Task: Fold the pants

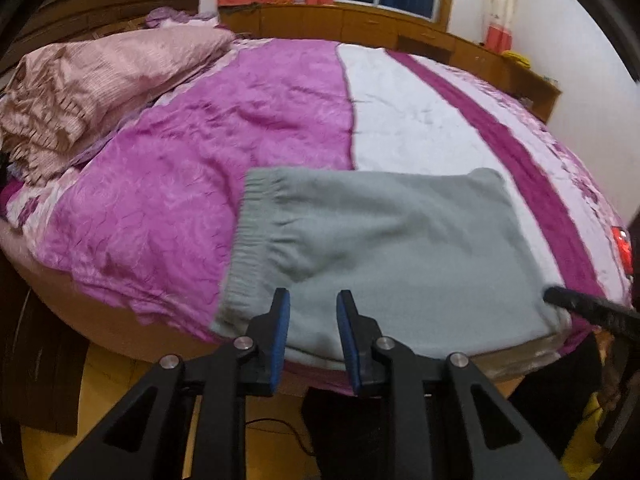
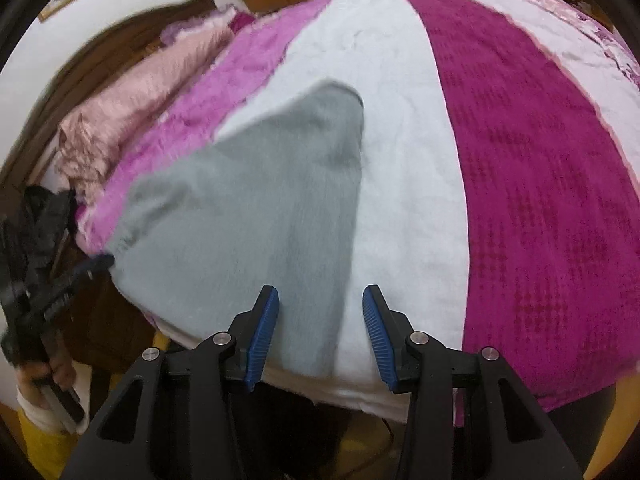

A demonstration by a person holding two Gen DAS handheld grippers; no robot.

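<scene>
Grey pants (image 1: 384, 256) lie folded into a flat rectangle on the bed near its front edge, with the elastic waistband (image 1: 244, 240) at the left. My left gripper (image 1: 313, 300) is open and empty, just above the pants' near edge. My right gripper (image 2: 320, 296) is open and empty over the pants' right edge (image 2: 256, 216). In the left wrist view one finger of the right gripper (image 1: 588, 306) shows at the pants' right corner. In the right wrist view the left gripper (image 2: 36, 280) shows at the far left, by the waistband.
The bed carries a pink, white and magenta striped cover (image 1: 240, 128) (image 2: 540, 184). A crumpled pale pink quilt (image 1: 88, 92) lies at the back left. A wooden headboard and cabinet (image 1: 360, 24) stand behind. The bed's front edge drops to a yellow floor (image 1: 120, 368).
</scene>
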